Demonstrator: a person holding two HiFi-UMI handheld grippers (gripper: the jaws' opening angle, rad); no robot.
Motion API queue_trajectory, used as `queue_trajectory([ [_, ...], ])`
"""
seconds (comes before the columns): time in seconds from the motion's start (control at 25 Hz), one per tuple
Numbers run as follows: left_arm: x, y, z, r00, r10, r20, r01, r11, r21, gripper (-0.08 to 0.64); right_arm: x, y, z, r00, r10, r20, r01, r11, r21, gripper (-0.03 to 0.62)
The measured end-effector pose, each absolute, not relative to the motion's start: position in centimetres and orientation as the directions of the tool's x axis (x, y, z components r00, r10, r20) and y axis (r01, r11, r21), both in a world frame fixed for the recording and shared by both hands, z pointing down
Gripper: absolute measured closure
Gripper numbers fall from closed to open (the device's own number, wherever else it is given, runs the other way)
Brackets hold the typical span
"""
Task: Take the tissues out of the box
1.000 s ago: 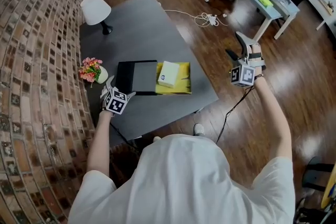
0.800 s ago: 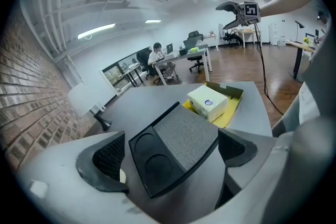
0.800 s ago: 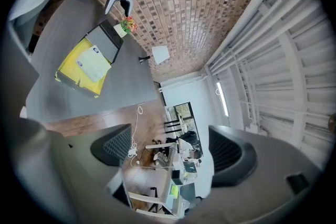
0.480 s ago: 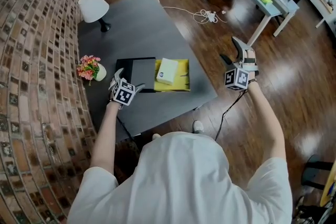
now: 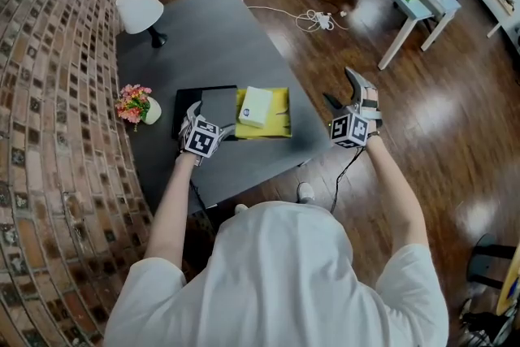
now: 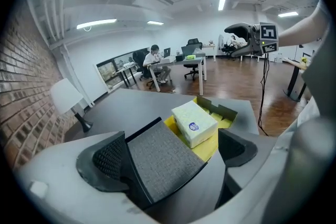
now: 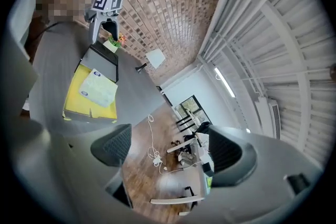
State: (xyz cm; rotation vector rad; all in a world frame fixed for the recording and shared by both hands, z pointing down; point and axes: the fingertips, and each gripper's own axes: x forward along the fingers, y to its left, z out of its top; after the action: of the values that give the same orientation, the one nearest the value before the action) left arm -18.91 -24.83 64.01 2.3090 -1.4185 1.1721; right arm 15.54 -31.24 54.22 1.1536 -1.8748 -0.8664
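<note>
Evidently the approach step, judged from how things lie: neither tool has touched the tissues.

Left hand-held gripper [image 6: 173,153]: jaws spread wide, holding nothing, poised over the near edge of the dark grey panel [image 5: 218,103] (perhaps the box's lid; I cannot say for sure), which lies flat on the tabletop [image 5: 211,36].

Right hand-held gripper [image 7: 169,150]: jaws likewise wide apart and empty, held off the right edge of the tabletop with only wooden floor between its jaws.

Tissue pack [image 5: 255,106]: pale, wrapped, with a small blue label on top. It rests at the far-left part of the open yellow box [image 5: 278,124], just right of the dark panel.

Next move, as a judgement: one gripper must travel to the pack, straddle its narrower sides with jaws this open, close gently enough not to crush the soft wrap, then lift it clear of the low yellow walls. The other may need to steady the box.

Count: two grippers, one tissue pack, one yellow box, one dark panel, one white lamp [image 5: 136,10], one small pot of flowers [image 5: 132,101].
</note>
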Motion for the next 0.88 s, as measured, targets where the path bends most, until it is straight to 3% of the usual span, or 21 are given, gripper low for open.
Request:
queue_trajectory([
  [0.88,-10.1,-26.1,67.4,0.346,-0.516,0.784,-0.826,-0.564,-0.007,0.004,12.3,-27.9,60.1,-0.39,-0.875,0.287,-0.745,0.482,0.46,0.127],
])
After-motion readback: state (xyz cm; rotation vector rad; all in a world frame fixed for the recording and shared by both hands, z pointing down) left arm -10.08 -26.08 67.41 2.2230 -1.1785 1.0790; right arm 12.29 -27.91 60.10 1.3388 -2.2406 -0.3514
